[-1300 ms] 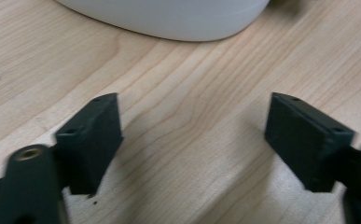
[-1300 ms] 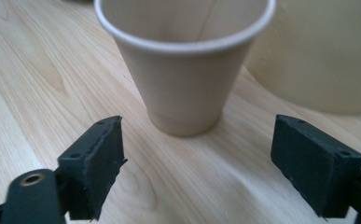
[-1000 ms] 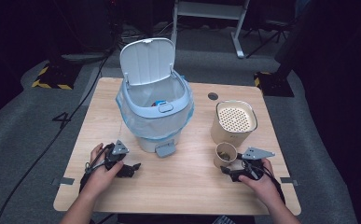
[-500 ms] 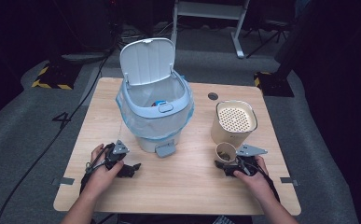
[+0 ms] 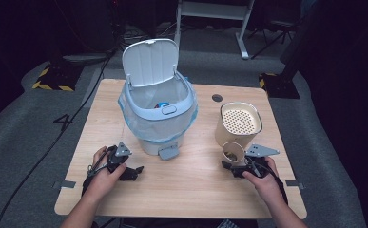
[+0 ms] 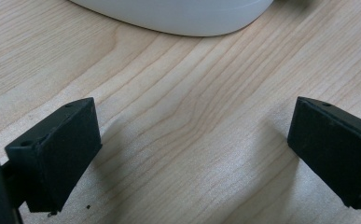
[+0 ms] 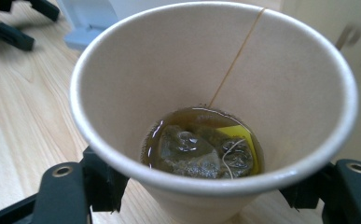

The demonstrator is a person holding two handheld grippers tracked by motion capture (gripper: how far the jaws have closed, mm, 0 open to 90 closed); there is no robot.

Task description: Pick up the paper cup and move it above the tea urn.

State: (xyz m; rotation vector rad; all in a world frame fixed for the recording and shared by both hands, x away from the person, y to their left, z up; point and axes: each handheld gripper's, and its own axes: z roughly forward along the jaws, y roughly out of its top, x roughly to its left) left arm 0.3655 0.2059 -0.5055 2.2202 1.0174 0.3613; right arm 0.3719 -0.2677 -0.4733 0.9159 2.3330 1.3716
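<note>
A paper cup [image 5: 232,152] stands at the front right of the table, just before a beige canister. In the right gripper view the cup [image 7: 206,70] holds brown tea and a soaked tea bag [image 7: 192,149], its string running up over the rim. My right gripper [image 5: 233,164] has just been closing and its jaws now press on the cup's lower wall from both sides [image 7: 201,189]. My left gripper [image 5: 132,173] rests at the front left, its jaws just opened wider over bare wood [image 6: 192,154], nothing between them.
A pedal bin [image 5: 158,114] with its lid up and a blue liner stands mid-table; its white base [image 6: 178,18] lies just ahead of the left jaws. The beige canister [image 5: 238,121] has a perforated top. A cable hole [image 5: 217,98] sits behind. The wooden table [image 5: 191,190] ends near both hands.
The right gripper has edged left up to the paper cup and its jaws have closed around the cup's base. The left hand has stayed put.
</note>
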